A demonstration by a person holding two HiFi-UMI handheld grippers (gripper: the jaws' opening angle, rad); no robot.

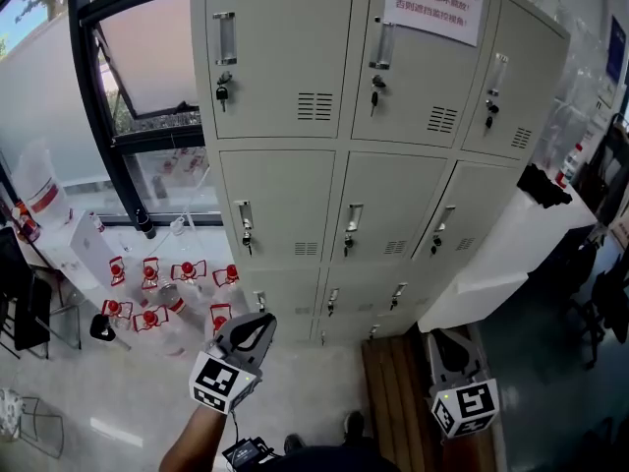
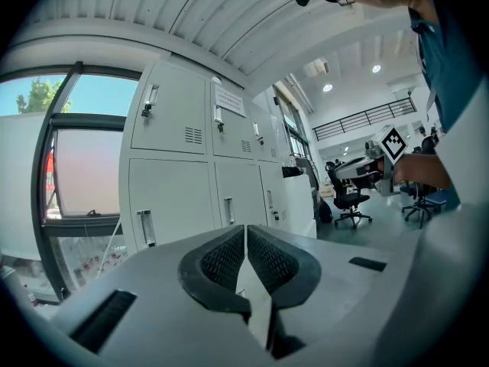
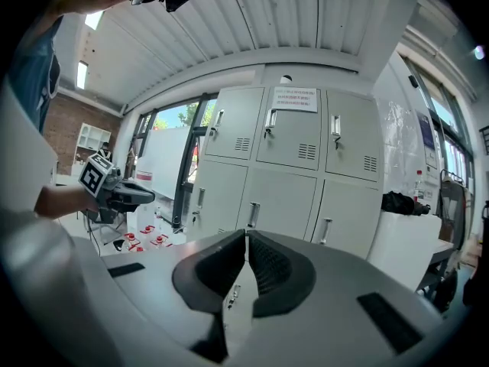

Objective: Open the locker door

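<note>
Locker doors (image 1: 280,200) at twelve o'clock stood shut; left gripper (image 1: 256,323) and right gripper (image 1: 444,344) hung clenched, empty. Likely approach stage: next, a handle (image 1: 245,215) needed reaching.

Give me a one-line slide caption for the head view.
Left tongs and right tongs, both shut and empty, held low before a grey locker bank with every visible door closed.

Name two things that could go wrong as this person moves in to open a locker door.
Both the left gripper and right gripper are shut and off the lockers; pushed in like that, they would probably glance off a slim handle. Keys hang below the handles and might snag.
</note>
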